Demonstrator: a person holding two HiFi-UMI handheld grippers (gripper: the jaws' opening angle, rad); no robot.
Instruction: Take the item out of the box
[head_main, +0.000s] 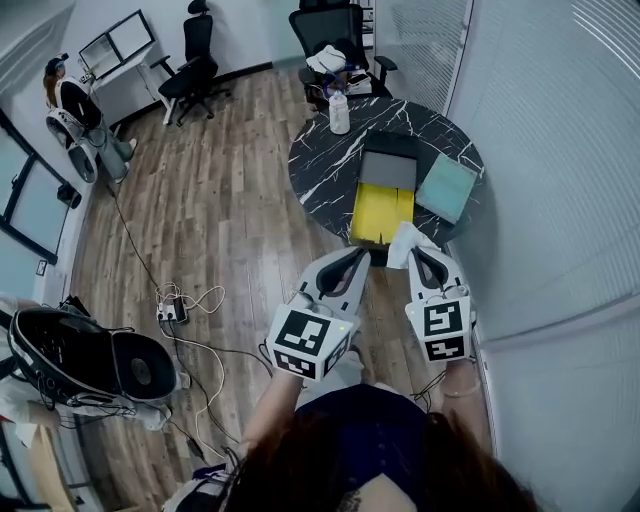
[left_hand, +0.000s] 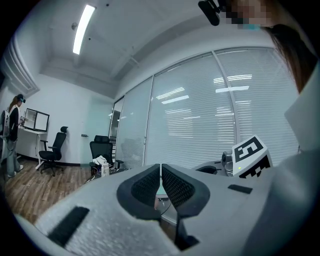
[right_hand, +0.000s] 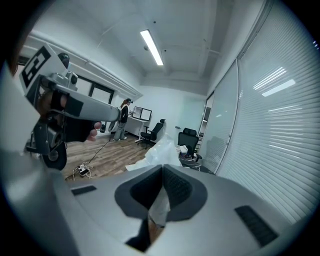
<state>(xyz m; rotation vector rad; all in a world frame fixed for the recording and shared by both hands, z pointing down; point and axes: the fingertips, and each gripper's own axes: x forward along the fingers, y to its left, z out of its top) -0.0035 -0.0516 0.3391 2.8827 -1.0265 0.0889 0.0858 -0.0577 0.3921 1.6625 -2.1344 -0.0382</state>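
Head view looks steeply down on a round black table (head_main: 320, 165) with white veining, standing on a wood floor. On the table lies an open box (head_main: 382, 212) with a yellow inside, its dark grey lid (head_main: 388, 170) folded back behind it. A pale green pad (head_main: 446, 187) lies just right of the box, and a white bottle (head_main: 339, 112) stands at the table's far edge.

My right gripper (head_main: 420, 253) is clamped on a crumpled white plastic bag (head_main: 403, 243). The bag hangs at the near end of the box, over the table's edge and clear of the yellow inside. In the right gripper view, my right gripper (right_hand: 162, 175) has its jaws pressed onto the bag (right_hand: 160, 150), which billows up past the tips.

My left gripper (head_main: 352, 262) is just beside the right one, near the table's edge. In the left gripper view, my left gripper (left_hand: 160, 172) has its jaws closed together with nothing between them.

A person (head_main: 75, 110) stands far off by a desk.
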